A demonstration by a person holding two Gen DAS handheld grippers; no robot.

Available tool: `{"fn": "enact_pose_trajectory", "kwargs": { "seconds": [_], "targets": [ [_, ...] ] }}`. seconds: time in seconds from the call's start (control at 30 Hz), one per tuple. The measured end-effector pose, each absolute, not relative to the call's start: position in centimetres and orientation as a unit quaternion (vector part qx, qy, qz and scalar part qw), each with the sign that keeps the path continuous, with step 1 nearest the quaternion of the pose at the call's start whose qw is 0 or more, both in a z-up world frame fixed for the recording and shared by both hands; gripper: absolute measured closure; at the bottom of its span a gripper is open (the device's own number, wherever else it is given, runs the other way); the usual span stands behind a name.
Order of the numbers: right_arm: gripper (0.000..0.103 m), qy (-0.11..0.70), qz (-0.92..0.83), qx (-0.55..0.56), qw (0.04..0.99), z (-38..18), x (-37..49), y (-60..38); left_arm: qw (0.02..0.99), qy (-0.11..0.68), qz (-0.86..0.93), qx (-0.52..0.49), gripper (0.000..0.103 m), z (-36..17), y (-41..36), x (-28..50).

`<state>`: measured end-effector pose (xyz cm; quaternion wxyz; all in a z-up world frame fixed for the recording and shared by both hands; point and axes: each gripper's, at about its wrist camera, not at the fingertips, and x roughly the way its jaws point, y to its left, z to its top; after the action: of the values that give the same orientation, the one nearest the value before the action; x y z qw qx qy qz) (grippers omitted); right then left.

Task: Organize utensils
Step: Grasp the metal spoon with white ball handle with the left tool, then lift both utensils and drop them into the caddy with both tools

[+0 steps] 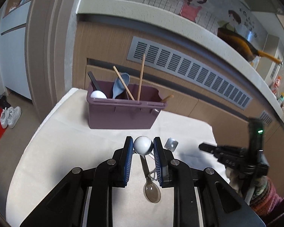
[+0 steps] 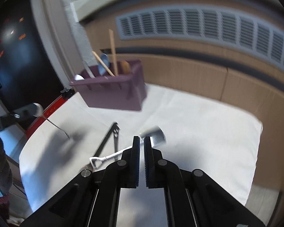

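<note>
My left gripper (image 1: pixel 143 145) is shut on the white round end (image 1: pixel 142 144) of a spoon and holds it above the table; the spoon's grey bowl (image 1: pixel 152 192) hangs down toward me. My right gripper (image 2: pixel 141 139) is shut on a metal shovel-shaped spoon (image 2: pixel 154 134), whose handle (image 2: pixel 104 158) sticks out to the left. The purple utensil bin (image 1: pixel 121 111) stands at the table's far edge, also in the right wrist view (image 2: pixel 111 92). It holds chopsticks, a blue spoon and a white spoon.
The table is covered with a white cloth (image 2: pixel 198 132). Black tongs (image 2: pixel 108 140) lie on it left of my right gripper. A wood-panelled counter front with a grey vent (image 1: pixel 189 70) rises behind the table. White shoes (image 1: pixel 9 116) sit on the floor at left.
</note>
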<state>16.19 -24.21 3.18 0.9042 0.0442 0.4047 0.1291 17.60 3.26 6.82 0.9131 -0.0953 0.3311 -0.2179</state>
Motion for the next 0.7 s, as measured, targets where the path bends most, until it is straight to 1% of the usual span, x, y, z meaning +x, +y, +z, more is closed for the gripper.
{"fn": "enact_pose_trajectory", "kwargs": {
  "seconds": [0.2,0.27,0.47,0.57,0.67,0.7],
  "targets": [
    [0.098,0.47,0.087,0.136,0.868,-1.1,18.7,-26.9,0.915,0.321,-0.217,-0.11,0.08,6.4,4.7,17.9],
    [0.096,0.489,0.07,0.171,0.853,-2.5,19.7,-27.2,0.914,0.321,-0.219,-0.117,0.08,6.2,5.3,18.3],
    [0.096,0.502,0.041,0.244,0.829,-4.8,21.7,-26.2,0.914,0.315,-0.217,-0.136,0.08,5.5,7.3,19.3],
    [0.092,0.491,0.022,0.263,0.83,-4.8,22.6,-25.2,0.913,0.317,-0.215,-0.139,0.08,4.9,7.8,19.9],
    [0.085,0.482,-0.003,0.252,0.839,-4.5,23.5,-23.8,0.911,0.32,-0.218,-0.145,0.08,4.3,8.2,20.4],
    [0.081,0.481,-0.007,0.248,0.841,-4.4,23.8,-23.4,0.91,0.32,-0.218,-0.147,0.08,4.2,8.3,20.6]
  ]
}}
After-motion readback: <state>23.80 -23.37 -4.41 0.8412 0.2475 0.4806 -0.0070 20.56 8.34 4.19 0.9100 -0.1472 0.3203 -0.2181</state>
